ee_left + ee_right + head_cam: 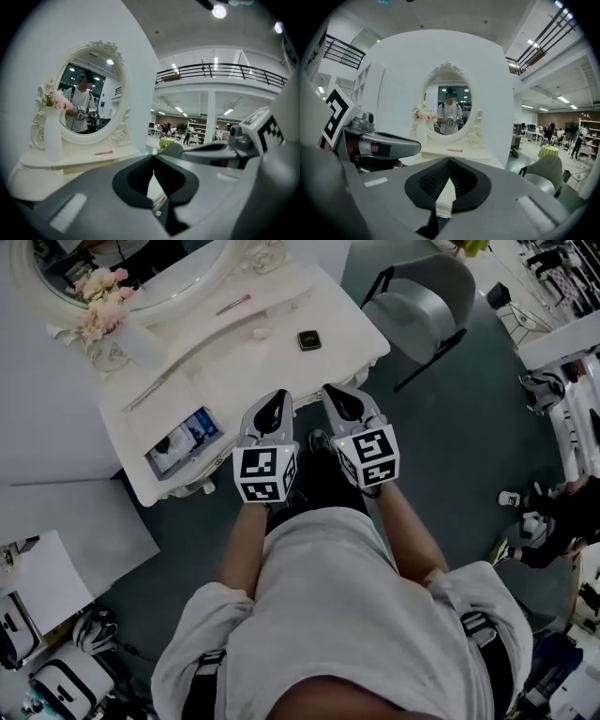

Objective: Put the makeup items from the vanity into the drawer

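With my left gripper point(274, 405) and right gripper point(339, 397) empty, jaws closed, just short of the counter point(246, 373), I judged the slim pink makeup stick point(232, 305) at its back light and roll-prone, best pinched mid-shaft.

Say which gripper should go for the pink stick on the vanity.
Left, probably: the left gripper is nearer the pink stick, while the right gripper sits farther right, by the black compact. Both are shut, empty.
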`<act>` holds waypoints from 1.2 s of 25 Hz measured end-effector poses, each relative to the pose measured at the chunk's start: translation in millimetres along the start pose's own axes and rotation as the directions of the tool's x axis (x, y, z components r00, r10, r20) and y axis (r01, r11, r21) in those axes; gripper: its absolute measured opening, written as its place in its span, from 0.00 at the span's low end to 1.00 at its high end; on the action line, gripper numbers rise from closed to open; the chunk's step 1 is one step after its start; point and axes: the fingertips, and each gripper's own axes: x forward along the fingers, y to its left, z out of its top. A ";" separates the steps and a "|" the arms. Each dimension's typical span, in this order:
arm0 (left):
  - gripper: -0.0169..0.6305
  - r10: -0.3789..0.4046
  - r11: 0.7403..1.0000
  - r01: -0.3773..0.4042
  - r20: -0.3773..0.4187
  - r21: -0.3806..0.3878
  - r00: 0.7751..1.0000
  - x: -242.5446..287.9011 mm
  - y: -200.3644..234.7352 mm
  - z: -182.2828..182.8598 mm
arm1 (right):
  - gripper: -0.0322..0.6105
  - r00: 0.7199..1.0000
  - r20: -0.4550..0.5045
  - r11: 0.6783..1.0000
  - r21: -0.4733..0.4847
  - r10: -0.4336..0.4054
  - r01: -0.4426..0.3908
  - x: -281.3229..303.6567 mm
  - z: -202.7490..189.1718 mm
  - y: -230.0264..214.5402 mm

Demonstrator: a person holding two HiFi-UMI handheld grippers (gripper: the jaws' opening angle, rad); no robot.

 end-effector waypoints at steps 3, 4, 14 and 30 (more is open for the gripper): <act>0.03 0.045 0.999 -0.045 -0.011 -0.019 0.999 10.9 23.9 -4.1 | 0.05 0.998 -0.011 0.998 -0.019 0.054 -0.054 31.5 3.5 3.8; 0.03 0.061 0.998 -0.062 -0.018 -0.025 0.998 15.1 32.2 -5.7 | 0.05 0.997 -0.017 0.997 -0.029 0.075 -0.075 42.3 4.3 5.5; 0.03 0.212 0.973 -0.218 -0.084 -0.073 0.974 83.6 99.7 -10.3 | 0.05 0.963 -0.138 0.965 -0.095 0.231 -0.245 145.0 -7.1 -16.4; 0.03 0.361 0.905 -0.407 -0.281 -0.125 0.889 170.0 154.6 -53.8 | 0.05 0.811 -0.342 0.810 -0.190 0.475 -0.555 267.5 -55.6 -47.7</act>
